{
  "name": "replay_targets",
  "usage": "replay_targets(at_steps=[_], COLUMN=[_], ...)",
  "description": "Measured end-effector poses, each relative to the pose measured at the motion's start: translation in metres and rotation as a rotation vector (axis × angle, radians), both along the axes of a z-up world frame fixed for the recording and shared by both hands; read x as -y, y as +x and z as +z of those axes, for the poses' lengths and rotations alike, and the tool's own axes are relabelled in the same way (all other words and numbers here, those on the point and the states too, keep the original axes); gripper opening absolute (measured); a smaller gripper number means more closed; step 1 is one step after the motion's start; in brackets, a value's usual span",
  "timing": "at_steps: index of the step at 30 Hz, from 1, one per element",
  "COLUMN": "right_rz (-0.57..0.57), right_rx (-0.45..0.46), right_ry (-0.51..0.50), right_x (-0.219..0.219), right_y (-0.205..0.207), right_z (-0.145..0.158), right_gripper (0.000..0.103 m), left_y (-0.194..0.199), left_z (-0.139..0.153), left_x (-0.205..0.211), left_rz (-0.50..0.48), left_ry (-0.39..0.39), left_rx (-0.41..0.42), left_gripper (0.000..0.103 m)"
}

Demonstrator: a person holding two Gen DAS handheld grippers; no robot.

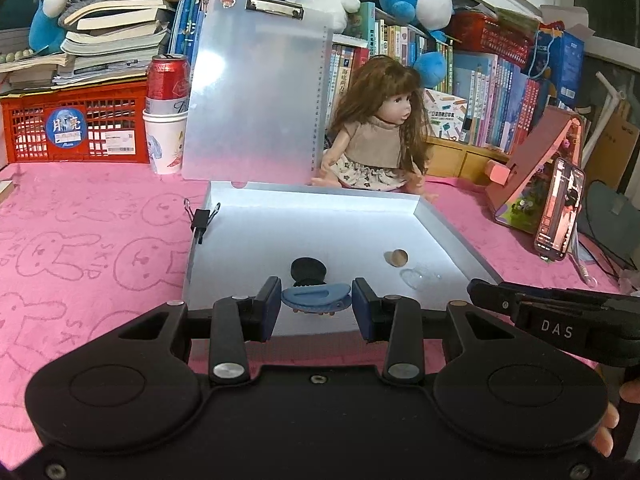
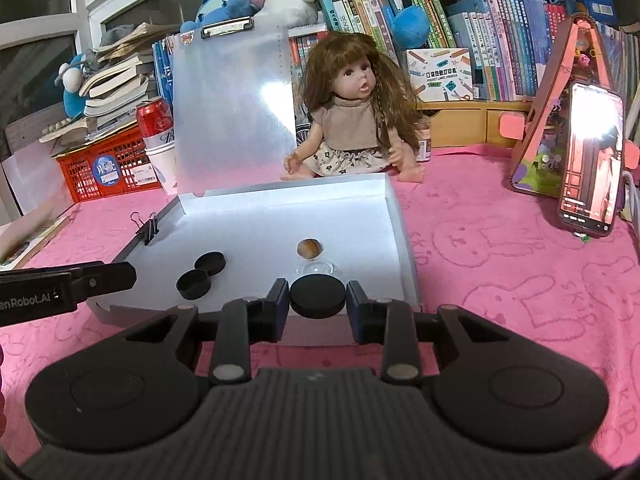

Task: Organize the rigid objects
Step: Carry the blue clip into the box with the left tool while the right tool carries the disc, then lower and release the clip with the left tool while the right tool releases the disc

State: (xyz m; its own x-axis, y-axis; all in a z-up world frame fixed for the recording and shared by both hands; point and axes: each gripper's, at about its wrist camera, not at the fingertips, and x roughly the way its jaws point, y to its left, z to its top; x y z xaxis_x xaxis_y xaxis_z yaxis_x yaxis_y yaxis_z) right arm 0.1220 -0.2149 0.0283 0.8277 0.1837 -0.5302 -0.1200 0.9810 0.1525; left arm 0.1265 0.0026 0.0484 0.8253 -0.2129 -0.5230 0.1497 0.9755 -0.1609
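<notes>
Left to right, quick pass. Far left on the pink cloth (image 1: 80,216) sits the red crate (image 1: 76,128), then the can (image 1: 167,76) standing in a paper cup (image 1: 166,144), all well clear of my work.

The open case (image 1: 448,224) lies flat in the middle with its clear lid (image 1: 256,92) propped upright, and a binder clip (image 1: 202,220) is clamped on its left wall. Already on the case floor, seen from the right wrist: a pair of black round caps (image 2: 202,274) touching each other, a brown marble (image 2: 309,247), and just in front of that a clear dome piece (image 2: 315,268).

My left gripper (image 1: 316,302) is pinching a blue hair clip (image 1: 316,298) across its long ends, above the near edge of the case. The clip is light, stiff plastic with a sprung hinge and teeth underneath. I judge the end-to-end hold fine, though the curved shell could slip if I squeeze harder.

My right gripper (image 2: 317,300) is pinching a black disc (image 2: 317,295) by its rim, also at the near edge, just in front of the dome. The disc looks light, rigid and smooth-sided. Gripping across the diameter is the right hold, but it could pivot or pop out.

Behind the case sits a doll (image 2: 352,120). Far right, a phone (image 2: 592,160) leans on a stand.

I judge both pieces ready to set down inside. The marble will roll if knocked, so I'd place the disc clear of it.
</notes>
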Motion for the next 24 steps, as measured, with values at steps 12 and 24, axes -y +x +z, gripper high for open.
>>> replay_targets(at_steps=[12,24], right_rz=[0.025,0.015], right_rx=[-0.083,-0.203], right_ry=[0.046,0.071], right_x=[0.001,-0.007], right_y=[0.053,0.120], right_z=[0.014,0.011], right_gripper=[0.035,0.036], left_y=[0.056,0.123], left_z=[0.007,0.002], left_x=[0.005,0.008], left_rz=[-0.023,0.007], left_ry=[-0.001,-0.034], left_rx=[-0.057,-0.149], left_gripper=[0.037,0.037])
